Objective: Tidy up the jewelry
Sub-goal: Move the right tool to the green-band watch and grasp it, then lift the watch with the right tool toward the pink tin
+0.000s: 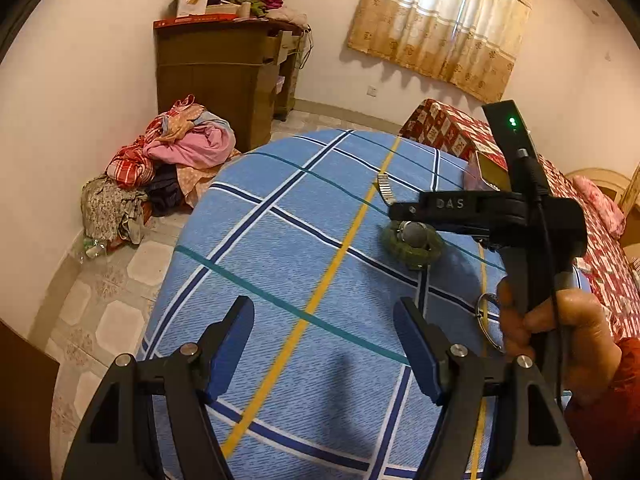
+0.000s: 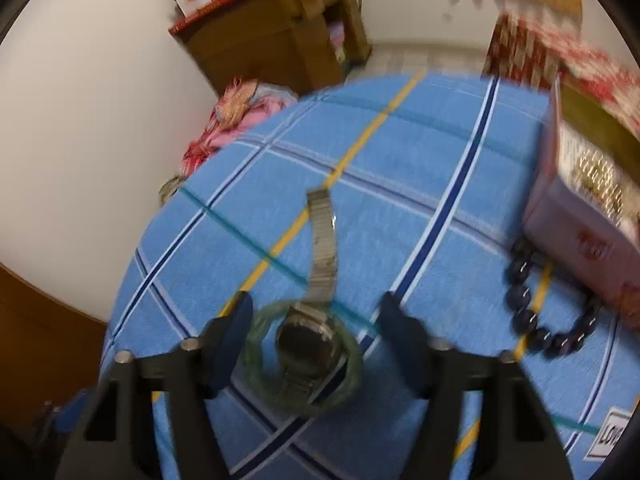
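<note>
A silver metal-band watch lies on the blue plaid cloth, its face inside a green bangle. My right gripper is open, with the watch and bangle between its fingers. A dark bead bracelet lies to the right beside a pink jewelry box holding gold pieces. In the left wrist view the watch face sits in the bangle under the right gripper body. My left gripper is open and empty above the cloth. A silver ring lies by the hand.
A brown cabinet piled with clothes and boxes stands at the back wall. A heap of clothes lies on the tiled floor to the left. A bed with a red patterned cover is at the right. The right wrist view is motion-blurred.
</note>
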`<control>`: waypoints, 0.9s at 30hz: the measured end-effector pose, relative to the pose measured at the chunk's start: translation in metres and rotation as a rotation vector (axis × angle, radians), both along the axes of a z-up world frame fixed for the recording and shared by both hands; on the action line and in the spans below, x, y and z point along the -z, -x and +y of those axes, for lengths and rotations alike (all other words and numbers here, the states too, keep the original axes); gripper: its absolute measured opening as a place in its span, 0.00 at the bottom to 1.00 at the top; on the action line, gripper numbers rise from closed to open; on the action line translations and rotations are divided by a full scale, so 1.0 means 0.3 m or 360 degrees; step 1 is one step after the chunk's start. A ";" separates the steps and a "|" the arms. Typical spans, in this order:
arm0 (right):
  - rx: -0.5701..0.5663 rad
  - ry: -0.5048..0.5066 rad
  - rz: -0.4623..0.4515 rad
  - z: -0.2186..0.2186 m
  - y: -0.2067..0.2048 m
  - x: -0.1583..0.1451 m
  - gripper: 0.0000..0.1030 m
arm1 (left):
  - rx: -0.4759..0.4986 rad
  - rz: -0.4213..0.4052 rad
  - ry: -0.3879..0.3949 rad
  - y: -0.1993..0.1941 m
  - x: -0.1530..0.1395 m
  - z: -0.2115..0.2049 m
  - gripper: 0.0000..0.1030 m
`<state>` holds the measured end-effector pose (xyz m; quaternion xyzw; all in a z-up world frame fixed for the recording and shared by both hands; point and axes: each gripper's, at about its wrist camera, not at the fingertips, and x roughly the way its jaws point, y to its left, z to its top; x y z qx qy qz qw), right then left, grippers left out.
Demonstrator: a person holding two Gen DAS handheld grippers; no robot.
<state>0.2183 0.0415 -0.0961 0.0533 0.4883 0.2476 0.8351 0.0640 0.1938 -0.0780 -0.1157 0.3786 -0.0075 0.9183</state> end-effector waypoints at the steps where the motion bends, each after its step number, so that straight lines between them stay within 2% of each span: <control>1: 0.0003 -0.0029 0.0026 -0.008 -0.004 0.000 0.26 | -0.0004 -0.0002 -0.0001 0.001 -0.001 0.002 0.70; 2: 0.0017 -0.0048 0.0026 -0.021 -0.004 -0.008 0.14 | -0.0008 -0.0004 -0.0001 0.000 -0.002 0.006 0.70; 3: 0.0038 -0.0080 0.0011 -0.042 0.002 -0.025 0.10 | -0.0013 -0.0008 0.0005 0.001 -0.002 0.010 0.70; 9: 0.0079 -0.0446 -0.0095 -0.159 0.054 -0.186 0.07 | 0.0004 -0.0009 0.0032 -0.004 0.002 0.004 0.70; 11: 0.0070 -0.0473 -0.0138 -0.159 0.070 -0.229 0.07 | 0.0019 -0.0010 0.0037 -0.003 0.003 -0.001 0.70; 14: 0.0057 -0.0374 -0.0183 -0.122 0.076 -0.242 0.12 | 0.0031 -0.0015 0.0031 0.000 -0.005 -0.014 0.70; 16: 0.0003 -0.0341 -0.0088 -0.096 0.074 -0.190 0.17 | 0.0038 -0.0026 0.0026 0.004 -0.012 -0.019 0.70; 19: -0.0053 -0.0312 0.0065 -0.068 0.107 -0.081 0.40 | 0.0029 -0.0031 0.0011 0.009 -0.013 -0.018 0.70; 23: -0.0025 -0.0208 0.0128 -0.039 0.099 -0.007 0.41 | 0.0016 -0.0012 0.0027 0.005 -0.007 -0.004 0.70; 27: 0.0008 -0.0036 0.0061 0.007 0.066 0.011 0.40 | 0.0005 -0.0020 0.0039 0.004 -0.006 0.009 0.70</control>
